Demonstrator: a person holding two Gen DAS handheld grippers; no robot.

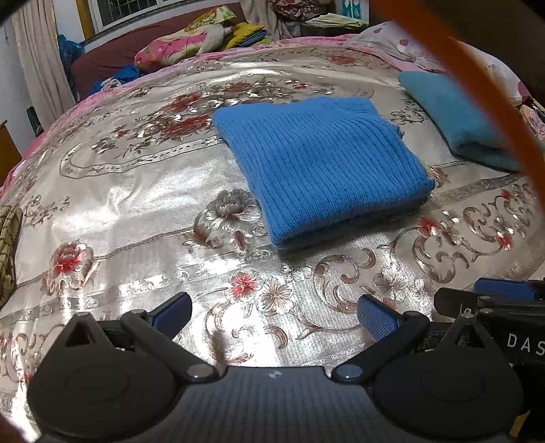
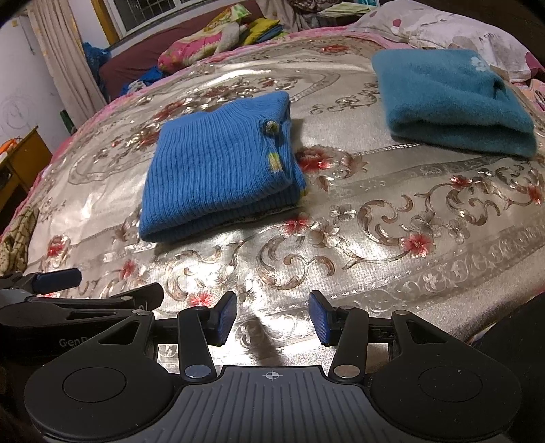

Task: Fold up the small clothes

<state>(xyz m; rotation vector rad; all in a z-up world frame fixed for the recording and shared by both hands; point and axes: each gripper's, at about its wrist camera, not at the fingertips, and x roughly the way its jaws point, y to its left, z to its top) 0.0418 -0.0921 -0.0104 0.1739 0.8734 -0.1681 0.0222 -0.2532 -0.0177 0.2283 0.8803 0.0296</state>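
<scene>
Both sets of fingers are spread and empty, left gripper (image 1: 274,315) and right gripper (image 2: 272,318), with the folded bright-blue ribbed knit sweater (image 2: 218,177) lying ahead up the bed, slightly nearer the left one.

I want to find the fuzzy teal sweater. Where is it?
The teal sweater lies folded on the bedspread, far right in both views, right of the blue sweater and just before the pillow.
</scene>
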